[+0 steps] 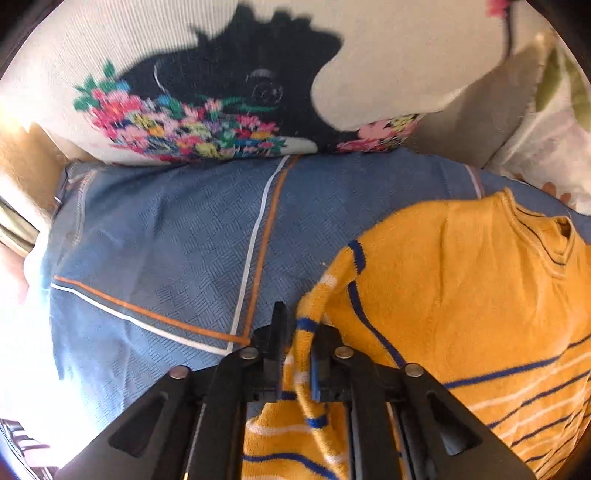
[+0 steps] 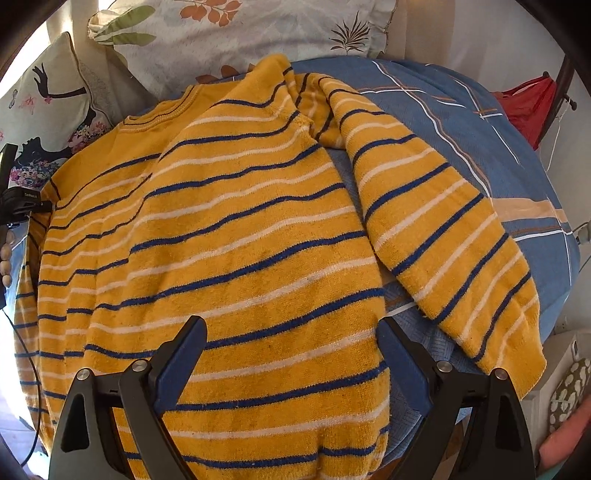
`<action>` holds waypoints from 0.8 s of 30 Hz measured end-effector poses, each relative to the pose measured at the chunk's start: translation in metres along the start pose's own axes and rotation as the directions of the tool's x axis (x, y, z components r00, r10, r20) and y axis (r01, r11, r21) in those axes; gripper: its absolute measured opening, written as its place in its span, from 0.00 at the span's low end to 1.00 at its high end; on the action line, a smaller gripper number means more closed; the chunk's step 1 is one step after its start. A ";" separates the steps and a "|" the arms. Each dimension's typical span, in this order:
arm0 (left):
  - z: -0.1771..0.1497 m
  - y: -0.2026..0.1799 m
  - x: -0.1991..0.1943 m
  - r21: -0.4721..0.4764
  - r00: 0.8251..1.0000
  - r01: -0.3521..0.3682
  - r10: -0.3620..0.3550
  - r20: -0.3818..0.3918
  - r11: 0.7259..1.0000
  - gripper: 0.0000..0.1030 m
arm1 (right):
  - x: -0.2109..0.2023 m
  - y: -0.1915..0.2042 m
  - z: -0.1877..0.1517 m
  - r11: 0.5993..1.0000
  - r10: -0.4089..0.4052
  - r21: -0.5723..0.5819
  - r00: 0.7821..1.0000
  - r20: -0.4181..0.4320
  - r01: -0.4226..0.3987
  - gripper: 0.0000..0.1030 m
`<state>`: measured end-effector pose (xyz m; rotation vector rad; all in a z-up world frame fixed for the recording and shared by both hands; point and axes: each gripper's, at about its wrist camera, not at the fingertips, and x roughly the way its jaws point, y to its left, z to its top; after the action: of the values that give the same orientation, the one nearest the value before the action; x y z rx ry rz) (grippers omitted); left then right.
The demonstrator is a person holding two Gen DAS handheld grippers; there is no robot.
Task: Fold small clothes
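A yellow sweater (image 2: 240, 240) with blue and white stripes lies flat on a blue bedspread (image 1: 166, 240), neck toward the pillows. In the left wrist view its left side (image 1: 461, 280) shows the plain inner face, folded over. My left gripper (image 1: 301, 332) is shut on the left sleeve's cuff (image 1: 310, 306), which is bunched between the pads and lifted off the spread. The right sleeve (image 2: 443, 240) lies spread out to the right. Above the sweater's lower body my right gripper (image 2: 291, 328) is open, with nothing pinched between its blue-padded fingers (image 2: 184, 354).
A pillow with a black silhouette and flowers (image 1: 184, 110) and a leaf-print pillow (image 2: 240, 33) line the far edge. A red bag (image 2: 528, 107) hangs at the right. A hand (image 2: 5, 258) shows at the left border.
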<state>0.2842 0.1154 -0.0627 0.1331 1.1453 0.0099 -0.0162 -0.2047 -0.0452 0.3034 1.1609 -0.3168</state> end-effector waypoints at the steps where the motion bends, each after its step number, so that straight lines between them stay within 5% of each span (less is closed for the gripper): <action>1: -0.003 -0.001 -0.005 0.007 1.000 -0.011 0.011 0.009 1.000 0.18 | 0.001 -0.001 0.001 1.000 0.002 0.004 1.000 -0.001 -0.002 0.93; 7: -0.023 -0.012 -0.038 0.032 0.998 -0.029 0.028 0.050 0.999 0.41 | 0.004 -0.011 0.003 1.000 0.014 0.024 1.000 -0.004 -0.014 0.93; 17: -0.072 -0.055 -0.089 0.054 0.998 0.017 -0.021 0.060 0.998 0.46 | -0.004 -0.029 0.005 0.999 0.047 -0.007 0.999 0.028 -0.047 0.93; 24: -0.113 -0.091 -0.122 0.012 0.992 0.110 -0.111 0.054 0.994 0.56 | -0.038 -0.100 0.009 0.998 0.002 0.058 0.985 0.174 -0.012 0.93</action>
<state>0.1254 0.0268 -0.0080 0.0772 1.0972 -0.0967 -0.0623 -0.2959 -0.0137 0.3252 0.9793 -0.3648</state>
